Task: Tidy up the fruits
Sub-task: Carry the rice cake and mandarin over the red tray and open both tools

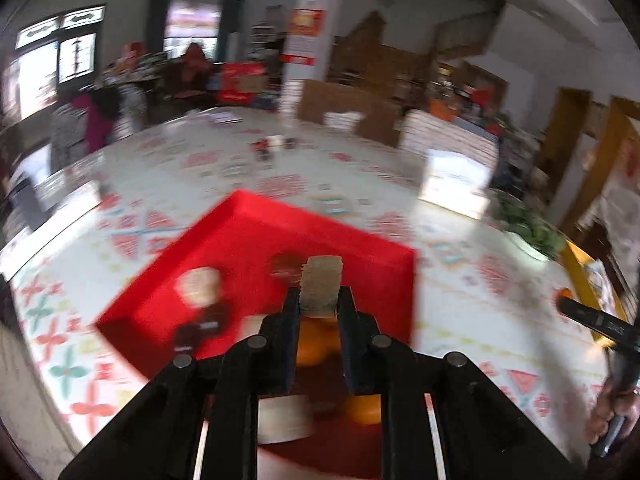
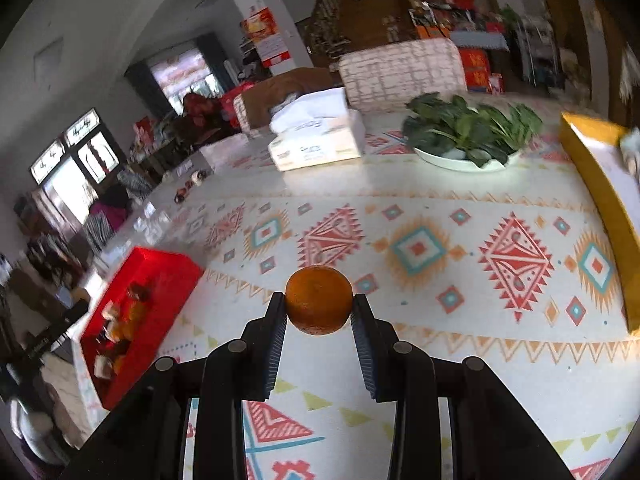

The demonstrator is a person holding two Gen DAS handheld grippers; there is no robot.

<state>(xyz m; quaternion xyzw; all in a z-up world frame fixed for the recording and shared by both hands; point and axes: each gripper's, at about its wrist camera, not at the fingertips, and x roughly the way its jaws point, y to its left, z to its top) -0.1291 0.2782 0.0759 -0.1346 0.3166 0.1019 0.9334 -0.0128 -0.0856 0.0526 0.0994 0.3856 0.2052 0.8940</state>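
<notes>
My right gripper (image 2: 319, 304) is shut on an orange (image 2: 319, 300) and holds it above the patterned tablecloth. A red tray (image 2: 168, 276) lies at the left of the right wrist view, holding oranges and small wrapped items. In the blurred left wrist view my left gripper (image 1: 319, 300) is shut on a small tan wrapped block (image 1: 321, 286) over the red tray (image 1: 256, 236). Oranges (image 1: 314, 340) and other small items lie in the tray below the fingers.
A white plate of green leaves (image 2: 468, 130), a white tissue box (image 2: 316, 136) and a yellow tray (image 2: 600, 176) stand on the far and right side of the table. Chairs and room clutter lie beyond the table edge.
</notes>
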